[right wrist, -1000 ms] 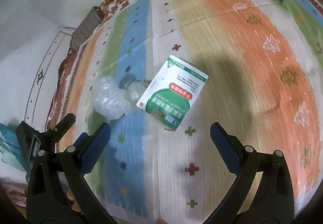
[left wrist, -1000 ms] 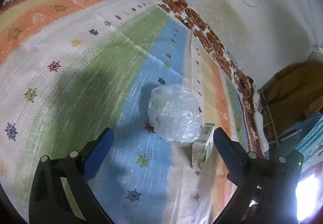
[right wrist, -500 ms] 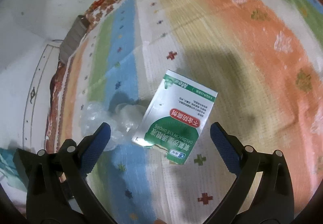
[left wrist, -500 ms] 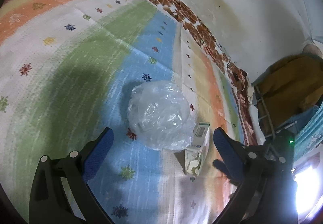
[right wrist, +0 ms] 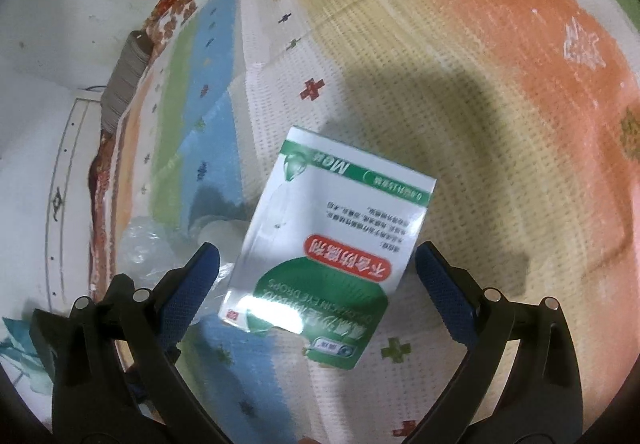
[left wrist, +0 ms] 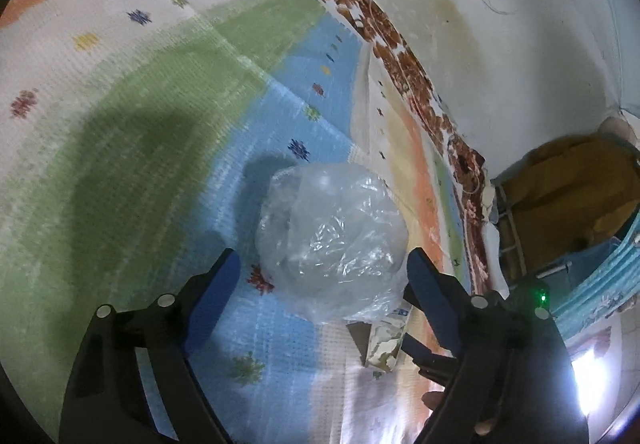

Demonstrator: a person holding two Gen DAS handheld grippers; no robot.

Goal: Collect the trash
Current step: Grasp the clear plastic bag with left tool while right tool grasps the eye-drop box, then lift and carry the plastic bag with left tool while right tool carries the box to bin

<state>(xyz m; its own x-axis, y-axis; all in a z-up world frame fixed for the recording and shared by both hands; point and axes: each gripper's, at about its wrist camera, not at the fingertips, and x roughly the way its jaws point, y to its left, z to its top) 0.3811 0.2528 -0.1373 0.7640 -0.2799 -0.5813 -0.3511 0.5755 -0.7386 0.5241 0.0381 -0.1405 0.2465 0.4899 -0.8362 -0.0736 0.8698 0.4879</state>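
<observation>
- The crumpled clear plastic bag (left wrist: 332,244) lies on the blue stripe of the striped woven bedspread (left wrist: 140,124), toward the edge that runs along the white wall (left wrist: 500,64). It sits puffed up rather than flat, which gives a claw something to close on.
- The left claw (left wrist: 322,270) is spread with one blue pad either side of the bag's near end. Its jaws have just been closing, but the pads do not yet press the plastic. I judge this to be the start of a pinch on the bag.
- The flat green-and-white cardboard eye-drop box (right wrist: 332,240) lies face up on the white stripe, touching the bag on the side away from the wall. In the left view only its torn end (left wrist: 384,340) shows.
- The right claw (right wrist: 316,272) is spread wide over the box's lower half, with neither pad touching it. It is probably placed to take the box across its width.
- Containers: the bag looks empty, though its folds hide part of the inside. The box's near end is torn open, and I cannot tell whether anything is in it.
- No bin shows in either view.
</observation>
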